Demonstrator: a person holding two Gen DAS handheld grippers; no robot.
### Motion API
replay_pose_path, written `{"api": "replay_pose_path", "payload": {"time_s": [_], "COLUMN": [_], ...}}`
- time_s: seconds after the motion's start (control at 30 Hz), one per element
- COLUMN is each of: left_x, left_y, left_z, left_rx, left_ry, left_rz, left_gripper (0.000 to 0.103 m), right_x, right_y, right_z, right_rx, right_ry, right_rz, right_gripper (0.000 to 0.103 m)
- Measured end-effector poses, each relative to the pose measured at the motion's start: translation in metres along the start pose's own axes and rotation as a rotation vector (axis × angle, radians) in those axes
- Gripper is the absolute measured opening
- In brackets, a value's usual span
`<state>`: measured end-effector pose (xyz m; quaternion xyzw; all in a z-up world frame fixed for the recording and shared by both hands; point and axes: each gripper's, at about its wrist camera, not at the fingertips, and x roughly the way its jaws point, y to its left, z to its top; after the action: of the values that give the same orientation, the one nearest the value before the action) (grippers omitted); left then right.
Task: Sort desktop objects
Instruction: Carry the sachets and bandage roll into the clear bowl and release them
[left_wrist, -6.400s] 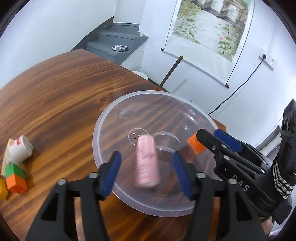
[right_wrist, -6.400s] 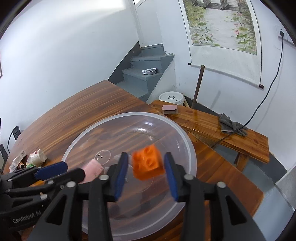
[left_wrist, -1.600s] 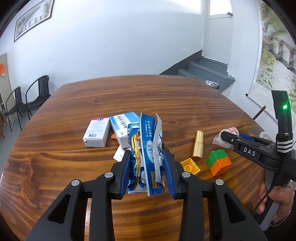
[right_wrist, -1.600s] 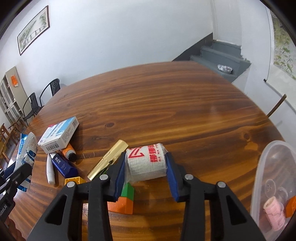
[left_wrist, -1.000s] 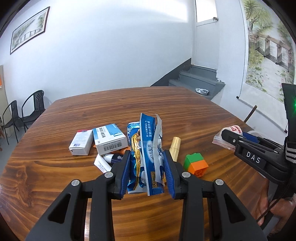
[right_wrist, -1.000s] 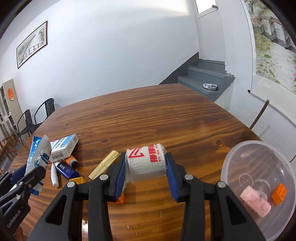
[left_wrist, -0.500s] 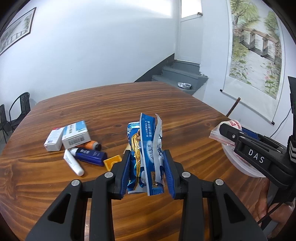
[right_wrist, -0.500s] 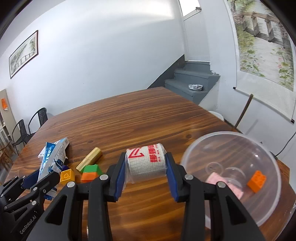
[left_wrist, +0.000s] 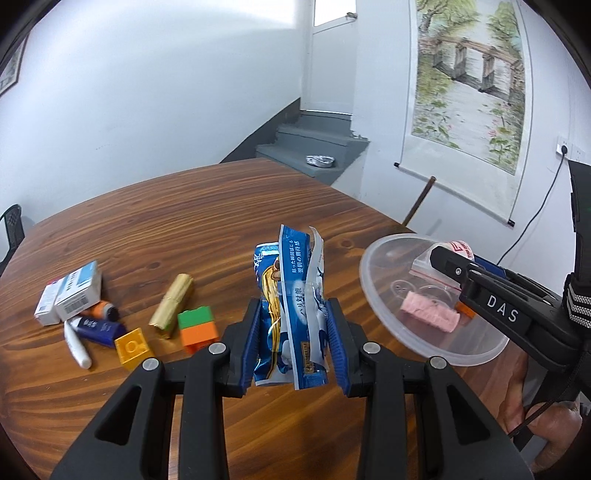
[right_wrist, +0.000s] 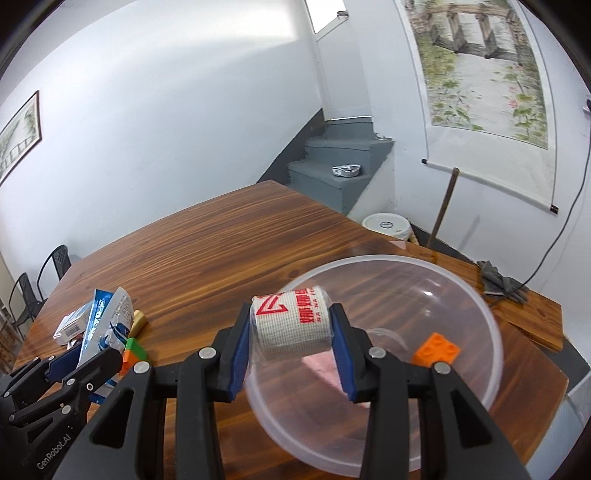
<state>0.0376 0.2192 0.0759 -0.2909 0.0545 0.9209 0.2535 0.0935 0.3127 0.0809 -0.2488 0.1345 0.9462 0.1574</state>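
My left gripper (left_wrist: 293, 341) is shut on blue snack packets (left_wrist: 291, 295), held upright above the table, left of the clear plastic bowl (left_wrist: 373, 295). My right gripper (right_wrist: 291, 332) is shut on a white bandage roll with red print (right_wrist: 291, 323), held over the near left rim of the bowl (right_wrist: 491, 325). It also shows in the left wrist view (left_wrist: 448, 254), over the bowl. The bowl holds a pink roll (left_wrist: 428, 312) and an orange brick (right_wrist: 436, 349).
On the wooden table (left_wrist: 207, 221) to the left lie a gold tube (left_wrist: 171, 304), a green-and-orange brick stack (left_wrist: 196, 328), a yellow brick (left_wrist: 133, 347), small tubes (left_wrist: 90, 328) and white boxes (left_wrist: 72, 293). A wooden bench (right_wrist: 524, 314) stands behind the bowl.
Both grippers have swung right with their loads. The bandage roll, which was left of the bowl, is now over its rim; the bowl has come into the left wrist view.
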Motion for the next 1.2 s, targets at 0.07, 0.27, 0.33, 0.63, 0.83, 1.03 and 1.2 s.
{"api": "replay_pose_path", "payload": {"time_s": [0.07,0.27,0.33,0.63,0.83,1.03,1.2], "left_x": [0.003,0.015,0.018,0.038,0.05,0.055,0.062], "left_y": [-0.007,-0.027,-0.033,-0.06,-0.079,-0.092,-0.094], "left_z": [0.003,0.008,0.01,0.016,0.019,0.024,0.03], "left_rx": [0.005,0.006,0.018,0.054,0.072,0.093,0.068], "left_ry": [0.004,0.035,0.037,0.071,0.1,0.1,0.111], "left_rz": [-0.014,-0.072,-0.082,-0.138,-0.173,-0.207,-0.25], "left_gripper": [0.037,0.037,0.037,0.037,0.037,0.037,0.045], "right_x": [0.0,-0.001,-0.001,-0.002,0.0,0.002,0.001], "right_y": [-0.008,-0.03,-0.034,-0.054,-0.069,-0.081,-0.089], "right_z": [0.002,0.001,0.001,0.003,0.004,0.004,0.007], "right_rx": [0.016,0.051,0.054,0.066,0.081,0.098,0.116], "right_ry": [-0.003,0.003,0.006,0.01,0.015,0.028,0.022], "right_rz": [-0.015,-0.06,-0.069,-0.117,-0.143,-0.166,-0.168], "right_gripper": [0.044,0.044,0.044,0.044,0.044,0.044,0.045]}}
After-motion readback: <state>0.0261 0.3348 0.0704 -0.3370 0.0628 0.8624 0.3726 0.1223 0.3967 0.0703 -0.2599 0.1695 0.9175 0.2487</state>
